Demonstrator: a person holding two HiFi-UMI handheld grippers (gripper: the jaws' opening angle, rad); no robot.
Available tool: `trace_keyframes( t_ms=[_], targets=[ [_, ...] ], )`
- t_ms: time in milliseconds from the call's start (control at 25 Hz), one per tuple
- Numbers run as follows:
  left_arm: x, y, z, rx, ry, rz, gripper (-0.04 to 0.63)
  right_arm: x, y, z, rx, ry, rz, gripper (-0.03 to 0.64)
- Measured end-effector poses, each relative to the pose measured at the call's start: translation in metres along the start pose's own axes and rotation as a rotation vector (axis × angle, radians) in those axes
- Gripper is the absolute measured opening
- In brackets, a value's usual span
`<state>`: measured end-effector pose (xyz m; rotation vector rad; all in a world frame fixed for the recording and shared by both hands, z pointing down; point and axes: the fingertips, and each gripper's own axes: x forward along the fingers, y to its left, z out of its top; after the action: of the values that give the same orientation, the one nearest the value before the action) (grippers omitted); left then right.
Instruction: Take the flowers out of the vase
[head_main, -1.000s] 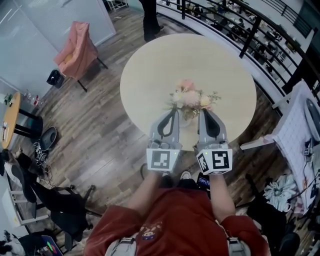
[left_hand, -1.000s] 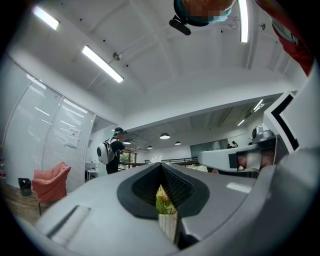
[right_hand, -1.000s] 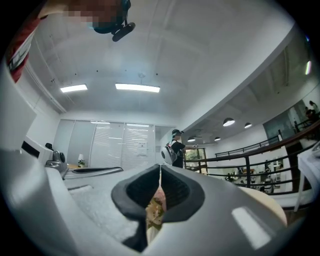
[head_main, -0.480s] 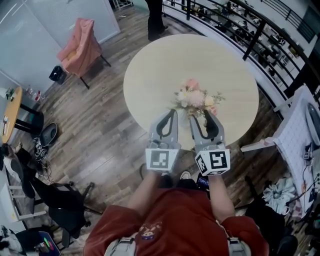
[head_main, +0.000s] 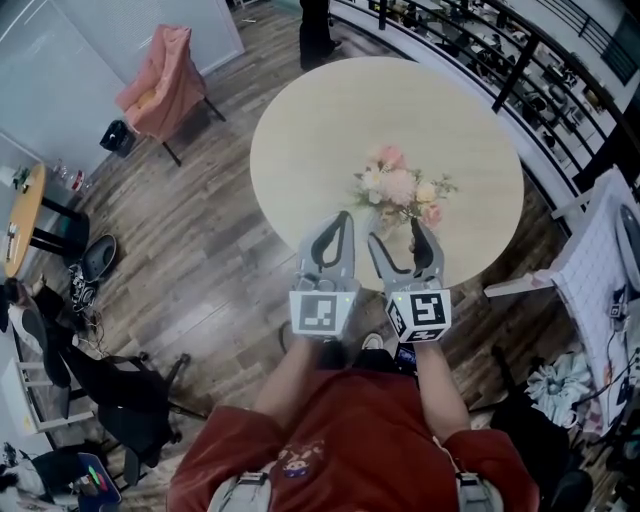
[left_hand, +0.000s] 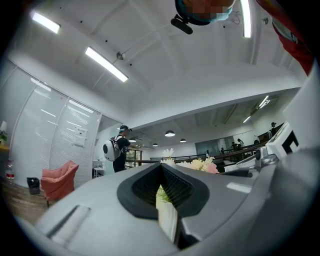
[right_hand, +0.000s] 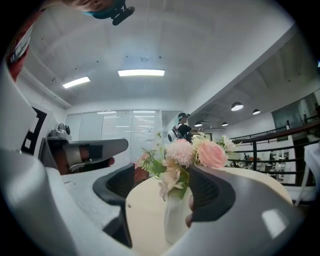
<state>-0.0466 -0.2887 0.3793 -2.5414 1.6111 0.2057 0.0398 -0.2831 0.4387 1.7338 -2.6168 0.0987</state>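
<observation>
A bunch of pink, white and yellow flowers (head_main: 400, 190) stands in a pale vase (right_hand: 177, 220) on the round beige table (head_main: 320, 120), toward its near edge. My right gripper (head_main: 396, 235) is level at the vase, and its jaws are opening. The vase and the blooms (right_hand: 190, 152) sit between them, closer to the right pad, and I cannot tell if that pad touches it. My left gripper (head_main: 337, 238) is shut just left of the vase, holding nothing. In the left gripper view the flower tops (left_hand: 200, 164) show over its closed jaws (left_hand: 161, 167).
A chair draped in pink (head_main: 160, 85) stands left of the table. A black railing (head_main: 500, 60) curves behind it, and a person (head_main: 318, 30) stands beyond the far edge. A white rack (head_main: 590, 260) is at the right and a black office chair (head_main: 120, 400) at the lower left.
My right gripper's jaws have gone from shut to wide apart around the vase, and that gripper has sunk lower. The left gripper has stayed shut and barely shifted.
</observation>
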Motion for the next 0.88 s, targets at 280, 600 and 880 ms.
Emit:
trace_keyframes(
  t_ms=[280, 600, 880],
  targets=[
    [-0.003, 0.003, -0.005, -0.005, 0.015, 0.006, 0.005, 0.012, 0.003, -0.038, 0.013, 0.102, 0.005, 0.379],
    [-0.002, 0.003, -0.008, 0.006, 0.022, -0.001, 0.005, 0.025, -0.007, -0.076, 0.030, 0.194, -0.031, 0.407],
    [-0.001, 0.008, -0.015, -0.006, 0.037, 0.007, 0.005, 0.043, -0.024, -0.075, 0.022, 0.184, -0.061, 0.419]
  ],
)
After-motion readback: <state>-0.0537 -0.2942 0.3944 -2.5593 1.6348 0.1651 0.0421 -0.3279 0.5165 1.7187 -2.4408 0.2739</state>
